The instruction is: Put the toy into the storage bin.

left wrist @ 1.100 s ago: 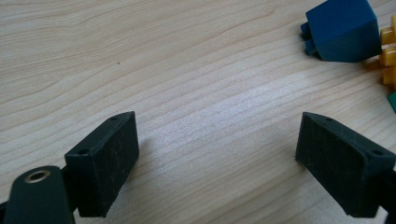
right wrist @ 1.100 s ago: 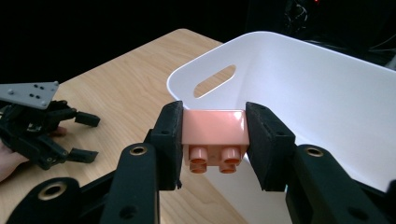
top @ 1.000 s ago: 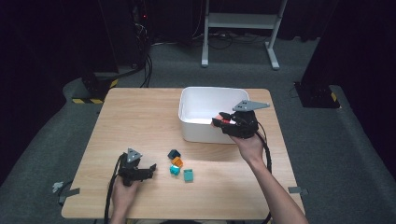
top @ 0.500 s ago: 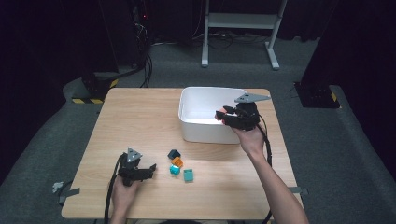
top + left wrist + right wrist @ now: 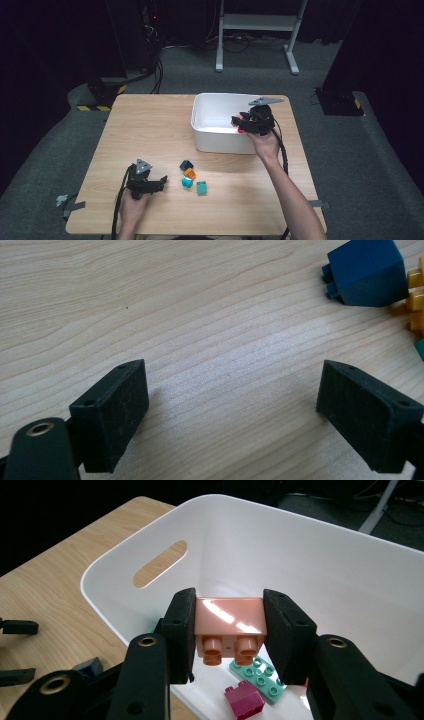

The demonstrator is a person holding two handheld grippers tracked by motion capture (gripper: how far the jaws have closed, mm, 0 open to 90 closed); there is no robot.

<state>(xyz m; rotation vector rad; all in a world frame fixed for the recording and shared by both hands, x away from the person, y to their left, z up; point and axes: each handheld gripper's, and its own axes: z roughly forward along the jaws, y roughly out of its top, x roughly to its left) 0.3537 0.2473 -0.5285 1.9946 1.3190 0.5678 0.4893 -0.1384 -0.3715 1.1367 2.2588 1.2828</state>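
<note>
Sorting partly done. The right gripper has its jaws closed on one pink brick above the white bin; below them lie two bricks already binned. The left gripper, jaws wide and empty, faces four bricks on the worktop.

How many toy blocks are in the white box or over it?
3. A pink block is held over the white box by the right hand-held gripper; a green plate and magenta block lie inside. More may be hidden.
</note>
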